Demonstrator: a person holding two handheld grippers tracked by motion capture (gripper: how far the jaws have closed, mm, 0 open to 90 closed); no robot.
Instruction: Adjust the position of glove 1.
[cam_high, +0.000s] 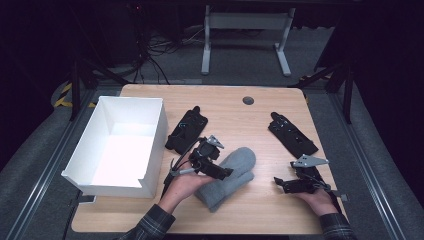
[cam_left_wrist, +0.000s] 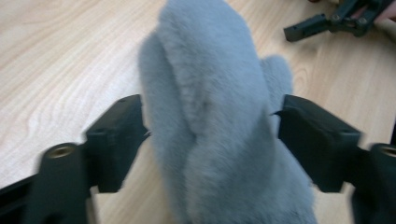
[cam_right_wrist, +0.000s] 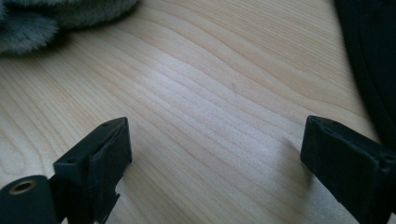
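A pair of grey fleece mittens lies in a heap on the wooden table, near the front middle. My left gripper reaches over them from the left. In the left gripper view a mitten stands between the two wide-set jaws of my left gripper; the pads sit at the fur's edges without squeezing it. My right gripper rests low at the front right, pointing left toward the mittens. It is open over bare wood, with a mitten's edge farther off.
A white open box stands at the table's left. One black glove lies beside the box, another at the right, behind my right gripper. A round cable hole sits near the far edge.
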